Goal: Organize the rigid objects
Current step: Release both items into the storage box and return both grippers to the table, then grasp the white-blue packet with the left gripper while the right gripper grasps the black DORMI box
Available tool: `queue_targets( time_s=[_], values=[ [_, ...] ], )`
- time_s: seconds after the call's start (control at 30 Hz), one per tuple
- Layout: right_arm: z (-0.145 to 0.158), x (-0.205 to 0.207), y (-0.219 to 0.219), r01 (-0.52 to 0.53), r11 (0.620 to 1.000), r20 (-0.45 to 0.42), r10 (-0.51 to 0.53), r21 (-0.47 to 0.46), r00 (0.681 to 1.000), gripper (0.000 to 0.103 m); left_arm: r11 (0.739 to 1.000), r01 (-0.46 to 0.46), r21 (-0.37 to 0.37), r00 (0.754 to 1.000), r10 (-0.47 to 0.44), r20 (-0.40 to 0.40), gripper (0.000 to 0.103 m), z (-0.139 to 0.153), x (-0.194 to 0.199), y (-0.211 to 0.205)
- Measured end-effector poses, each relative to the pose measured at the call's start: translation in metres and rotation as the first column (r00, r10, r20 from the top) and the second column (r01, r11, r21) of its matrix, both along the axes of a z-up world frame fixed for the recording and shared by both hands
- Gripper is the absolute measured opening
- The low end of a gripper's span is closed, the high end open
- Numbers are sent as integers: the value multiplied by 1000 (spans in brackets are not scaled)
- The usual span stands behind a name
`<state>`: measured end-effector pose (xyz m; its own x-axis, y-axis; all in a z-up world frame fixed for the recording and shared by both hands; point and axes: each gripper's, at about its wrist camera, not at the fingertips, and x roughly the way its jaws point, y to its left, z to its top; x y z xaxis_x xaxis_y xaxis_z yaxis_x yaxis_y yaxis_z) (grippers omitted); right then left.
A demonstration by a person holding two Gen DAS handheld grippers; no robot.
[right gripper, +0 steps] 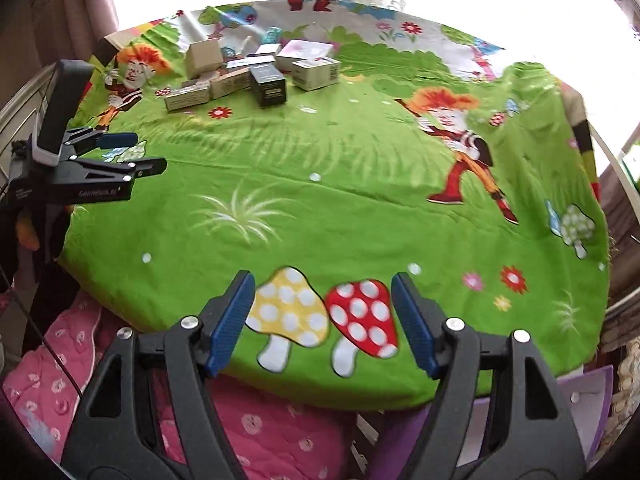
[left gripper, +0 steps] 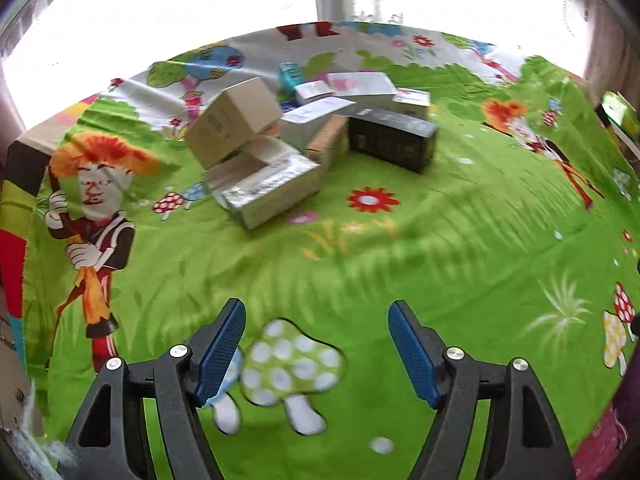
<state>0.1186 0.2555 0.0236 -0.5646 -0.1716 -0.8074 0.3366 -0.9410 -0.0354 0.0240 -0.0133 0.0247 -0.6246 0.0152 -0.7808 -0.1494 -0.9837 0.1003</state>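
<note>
A jumbled pile of small cardboard boxes lies at the far side of the table. It holds a tilted brown carton (left gripper: 234,120) (right gripper: 204,57), a black box (left gripper: 392,140) (right gripper: 269,82), a silvery box (left gripper: 268,188) (right gripper: 187,98) and several white boxes (left gripper: 360,86) (right gripper: 316,72). My left gripper (left gripper: 316,312) is open and empty, well short of the pile; it also shows in the right wrist view (right gripper: 148,154). My right gripper (right gripper: 322,280) is open and empty above the table's near edge.
The table wears a green cartoon cloth (right gripper: 360,184) with mushrooms, flowers and red-haired figures. A pink quilted fabric (right gripper: 256,432) lies below the near edge. Bright windows and curtains (right gripper: 52,4) stand behind the table.
</note>
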Motion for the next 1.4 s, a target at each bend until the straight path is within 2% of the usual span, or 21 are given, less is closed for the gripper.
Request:
queue_targets(
  time_s=[0.1,0.23,0.37,0.4,0.47,0.53,0.7,0.83,0.9,0.97,1.03,1.07,1.1,1.23,1.27,1.3,1.33,1.4],
  values=[
    [-9,-33,-32,-45,999,22,45,-19,999,74,999,-38,34,999,39,-10,75,-1,-35,-36],
    [-23,-72,-55,-43,998,65,46,-56,997,74,996,61,59,998,-60,-12,75,-1,-66,-36],
    [-35,-99,-66,-33,999,87,37,-41,996,74,993,114,-16,993,-114,7,74,-9,-88,-14],
    [-36,-106,-67,-30,999,87,33,-42,996,74,993,122,-2,993,-122,7,71,-10,-90,-13],
    [-39,-120,-66,-14,998,96,19,-54,995,74,989,134,54,991,-134,-16,43,-7,-82,-13],
    [-39,-133,-67,-9,998,80,14,-65,997,74,991,127,53,992,-125,-33,38,-3,-64,-10],
    [-42,-179,-85,-43,997,33,45,-62,998,75,990,116,74,993,-115,-14,38,-5,-5,-3],
    [-44,-219,-108,-77,996,4,78,-38,997,75,990,70,123,997,-71,6,38,-6,14,-10],
    [-45,-236,-118,-82,996,8,82,-28,997,76,991,56,122,998,-57,7,43,-8,13,-14],
    [-45,-249,-125,-72,997,15,72,-23,997,76,991,40,127,999,-42,15,55,-7,7,-16],
    [-43,-252,-130,-86,996,12,86,-27,996,70,991,26,130,1000,-27,9,62,-5,-3,-17],
    [-42,-248,-133,-104,994,0,104,-24,995,47,991,19,134,1000,-21,10,65,-5,-8,-17],
    [-41,-243,-136,-116,993,1,116,-6,993,43,990,12,143,1000,-15,20,67,-6,-14,-17],
    [-40,-207,-138,-151,988,-16,151,23,988,42,989,-15,146,1000,11,28,71,-10,-30,-14],
    [-39,-198,-134,-143,990,-14,143,12,990,42,991,-14,132,1000,10,30,68,-10,-30,-10],
    [-39,-190,-130,-131,991,-10,131,2,991,42,993,-8,121,1000,6,22,60,-10,-28,-7],
    [-39,-182,-125,-116,993,-5,116,-8,993,42,994,-3,112,1000,2,12,34,-9,-23,-3],
    [-39,-165,-117,-99,995,-5,99,-17,995,42,993,-3,117,1000,1,16,34,-8,-13,1]
  ],
)
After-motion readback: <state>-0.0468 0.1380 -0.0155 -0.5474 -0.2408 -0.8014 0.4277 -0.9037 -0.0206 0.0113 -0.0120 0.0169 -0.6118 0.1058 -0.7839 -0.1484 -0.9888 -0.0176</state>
